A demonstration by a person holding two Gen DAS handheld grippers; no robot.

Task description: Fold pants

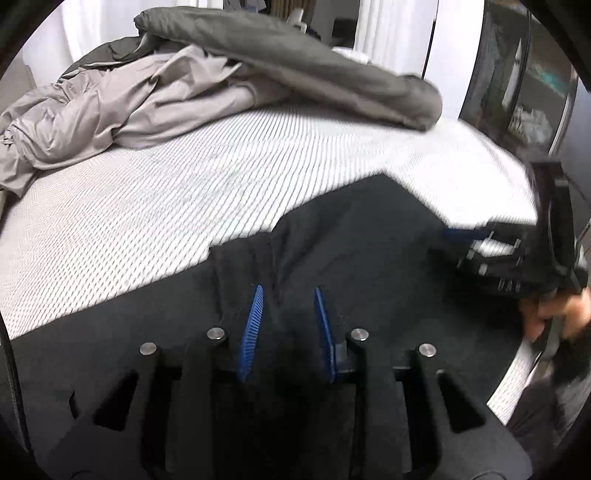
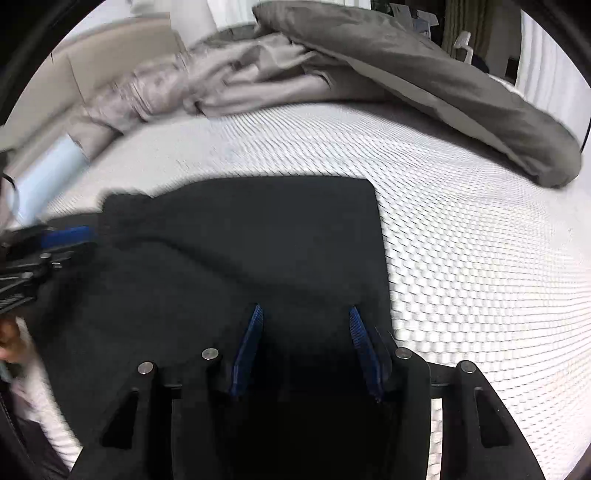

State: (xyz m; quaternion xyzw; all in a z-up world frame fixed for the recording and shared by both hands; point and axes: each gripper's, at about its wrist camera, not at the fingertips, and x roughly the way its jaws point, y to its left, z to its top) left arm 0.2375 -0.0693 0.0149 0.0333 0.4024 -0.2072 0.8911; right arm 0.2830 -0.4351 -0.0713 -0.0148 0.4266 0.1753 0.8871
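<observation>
L wrist view, nearest: left gripper (image 1: 288,295), blue pads (image 1: 253,325) set a modest gap apart, a raised ridge of the black pants (image 1: 369,229) running up between them. Black cloth against black gripper body, so can't tell if the pads actually press the fold or just straddle it. Lower part of the frame is all dark; cloth edges lost there.

R wrist view, nearest: right gripper (image 2: 304,314), pads (image 2: 247,347) spread wider, over the pants near their right edge. Fabric between the fingers looks flat and dark; no clear pinch, contact can't be read.

Pants lie on the near part of the white textured mattress (image 1: 129,221), roughly a squared dark slab w/ a straight far edge and a sharp corner on the right in the R view. Waist vs. leg end not distinguishable.

Each gripper shows in the other's view at the frame edge, motion-blurred, partly cut off; a bit of a hand (image 1: 554,310) behind the right one, blurred.

Farther back: crumpled light grey sheet (image 1: 110,107), then a darker grey duvet (image 1: 295,62) draped across it, ends cropped. Beyond that, white curtains (image 1: 373,26) and room clutter, too small and distorted to make out.
</observation>
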